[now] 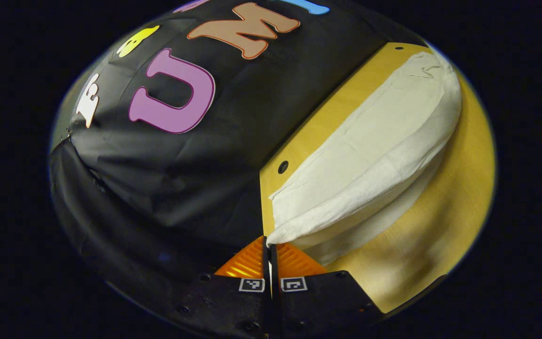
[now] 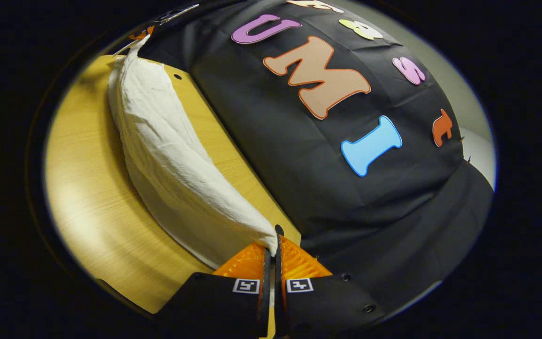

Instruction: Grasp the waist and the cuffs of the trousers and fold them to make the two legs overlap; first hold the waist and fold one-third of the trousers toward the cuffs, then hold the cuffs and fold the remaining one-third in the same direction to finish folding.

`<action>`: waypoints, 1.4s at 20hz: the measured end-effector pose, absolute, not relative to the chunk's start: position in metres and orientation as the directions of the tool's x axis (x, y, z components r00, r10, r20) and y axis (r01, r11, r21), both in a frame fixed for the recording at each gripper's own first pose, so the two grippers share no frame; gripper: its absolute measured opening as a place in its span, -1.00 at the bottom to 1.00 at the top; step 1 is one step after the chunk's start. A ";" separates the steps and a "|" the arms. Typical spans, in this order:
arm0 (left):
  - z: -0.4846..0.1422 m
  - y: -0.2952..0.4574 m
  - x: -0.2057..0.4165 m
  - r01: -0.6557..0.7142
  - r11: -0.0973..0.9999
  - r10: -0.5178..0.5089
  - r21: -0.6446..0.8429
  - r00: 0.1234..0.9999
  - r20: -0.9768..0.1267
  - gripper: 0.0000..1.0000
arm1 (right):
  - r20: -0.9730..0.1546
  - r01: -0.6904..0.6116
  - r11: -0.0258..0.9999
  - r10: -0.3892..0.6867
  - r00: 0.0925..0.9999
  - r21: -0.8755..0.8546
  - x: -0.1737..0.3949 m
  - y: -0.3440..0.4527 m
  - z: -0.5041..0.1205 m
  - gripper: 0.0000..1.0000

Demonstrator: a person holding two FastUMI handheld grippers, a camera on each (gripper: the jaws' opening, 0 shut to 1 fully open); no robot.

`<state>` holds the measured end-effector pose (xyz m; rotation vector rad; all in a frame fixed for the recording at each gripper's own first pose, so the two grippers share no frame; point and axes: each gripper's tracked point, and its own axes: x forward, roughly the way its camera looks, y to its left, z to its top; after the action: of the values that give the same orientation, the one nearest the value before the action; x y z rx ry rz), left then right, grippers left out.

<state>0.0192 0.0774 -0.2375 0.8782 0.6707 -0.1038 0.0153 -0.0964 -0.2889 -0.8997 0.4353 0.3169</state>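
Note:
White trousers (image 1: 370, 155) stretch across the wooden table (image 1: 445, 221) in the left gripper view, one layer lifted over another beneath it. My left gripper (image 1: 269, 245) is shut on one end of that lifted layer, the cloth pinched between its fingers. In the right gripper view the same trousers (image 2: 167, 160) run away from me toward the far left. There my right gripper (image 2: 273, 249) is shut on the other end, raised a little off the table (image 2: 87, 202). Which end is the waist and which the cuffs I cannot tell.
The black booth wall (image 1: 195, 179) hangs along the table's back edge, close to both grippers. Small holes (image 1: 282, 166) mark the table's rim near the wall. Bare wood lies on the near side of the trousers.

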 end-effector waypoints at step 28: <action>-0.386 0.032 0.195 0.355 0.825 0.038 0.439 0.741 -0.671 -0.99 | -0.684 -0.403 0.693 -0.178 0.707 -0.598 0.123 -0.048 -0.445 -0.81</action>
<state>0.1950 0.0323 -0.3860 0.5855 0.7246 -0.1847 0.1233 -0.0483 -0.4455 -0.8166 0.7962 0.1418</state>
